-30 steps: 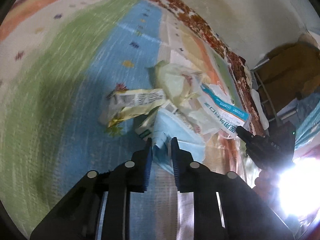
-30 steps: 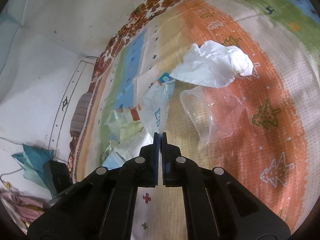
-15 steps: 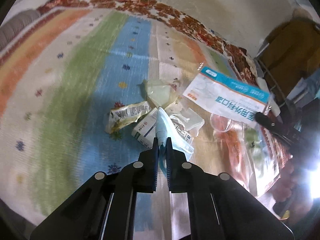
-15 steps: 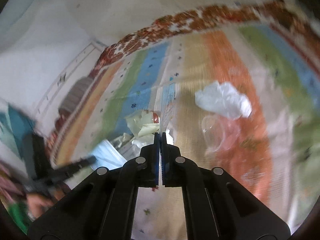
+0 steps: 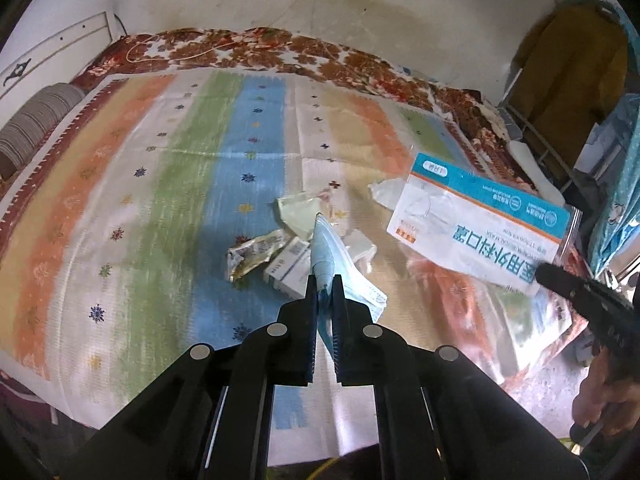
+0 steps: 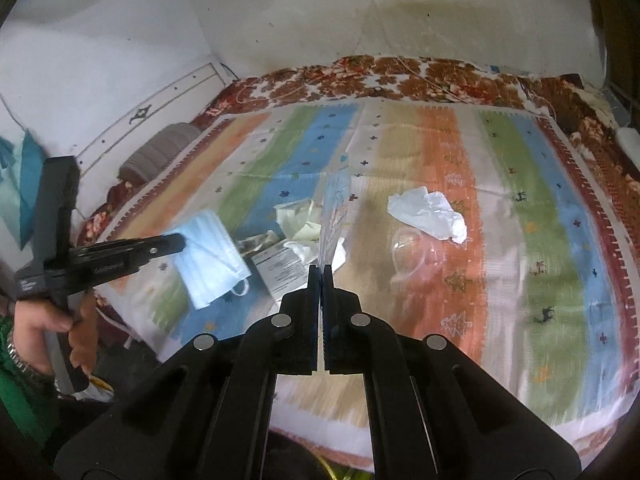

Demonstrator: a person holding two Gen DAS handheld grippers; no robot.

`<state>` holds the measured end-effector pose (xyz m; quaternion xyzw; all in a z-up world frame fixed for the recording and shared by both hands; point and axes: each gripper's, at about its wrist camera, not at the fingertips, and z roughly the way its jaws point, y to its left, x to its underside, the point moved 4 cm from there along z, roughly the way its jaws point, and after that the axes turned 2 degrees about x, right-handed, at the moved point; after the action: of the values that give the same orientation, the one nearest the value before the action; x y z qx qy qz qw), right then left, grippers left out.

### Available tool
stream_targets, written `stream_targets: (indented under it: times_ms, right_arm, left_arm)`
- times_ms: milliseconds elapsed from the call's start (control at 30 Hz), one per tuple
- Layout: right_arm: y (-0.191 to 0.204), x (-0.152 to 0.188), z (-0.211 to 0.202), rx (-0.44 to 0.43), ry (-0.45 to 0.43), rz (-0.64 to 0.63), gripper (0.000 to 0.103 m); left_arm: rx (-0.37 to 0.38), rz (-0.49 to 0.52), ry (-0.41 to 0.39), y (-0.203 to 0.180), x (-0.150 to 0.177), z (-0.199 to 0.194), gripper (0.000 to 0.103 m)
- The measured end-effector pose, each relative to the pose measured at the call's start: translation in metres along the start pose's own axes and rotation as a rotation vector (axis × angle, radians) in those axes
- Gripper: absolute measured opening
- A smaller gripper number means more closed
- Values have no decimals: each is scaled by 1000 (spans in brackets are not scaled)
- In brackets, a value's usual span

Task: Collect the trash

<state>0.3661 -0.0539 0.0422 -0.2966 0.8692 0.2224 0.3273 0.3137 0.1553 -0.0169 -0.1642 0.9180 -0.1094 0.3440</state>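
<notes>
My left gripper (image 5: pixel 325 280) is shut on a light blue face mask (image 5: pixel 323 256), held up above the striped blanket (image 5: pixel 180 184); the mask also shows in the right wrist view (image 6: pixel 210 256). My right gripper (image 6: pixel 321 270) is shut on a clear plastic mask package with a teal band (image 5: pixel 480 236), seen edge-on in its own view (image 6: pixel 332 216). On the blanket lie a crumpled gold wrapper (image 5: pixel 256 256), a small white box (image 5: pixel 286 270), a yellowish bag (image 6: pixel 298 216), a white crumpled tissue (image 6: pixel 430 212) and a clear plastic cup (image 6: pixel 416 252).
The bed stands against a stained white wall (image 6: pixel 360 28). A grey striped bolster (image 5: pixel 36 124) lies at the left edge. A brown garment (image 5: pixel 568 44) hangs at the right, beside a metal rack (image 5: pixel 536 140).
Both grippers have risen and pulled back from the pile, lifting the mask and the package off the blanket. The left gripper closed on the mask.
</notes>
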Motion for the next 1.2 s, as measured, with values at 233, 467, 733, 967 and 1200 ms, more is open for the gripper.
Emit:
stream_targets:
  times_ms: [233,467,733,967,1200]
  right_arm:
    - [22,17,-32,38,-25,-81,1]
    - [32,29,-63,16,-56,-76,1]
    - [50,48,-90,21,-75,-119,1]
    - [59,71,-110,0,-85,-109,1]
    - [69,100,-131,-12,-83,-104,1]
  left_arm:
    - [18,40,-92,-25,3,-31,5]
    - [13,47,-116,-36,17,-59,5]
    - [27,70,-125,-51,38,-82,5]
    - [40,144,-145,-77,60,-101,5]
    - [64,184,-94,-95,88,-105,5]
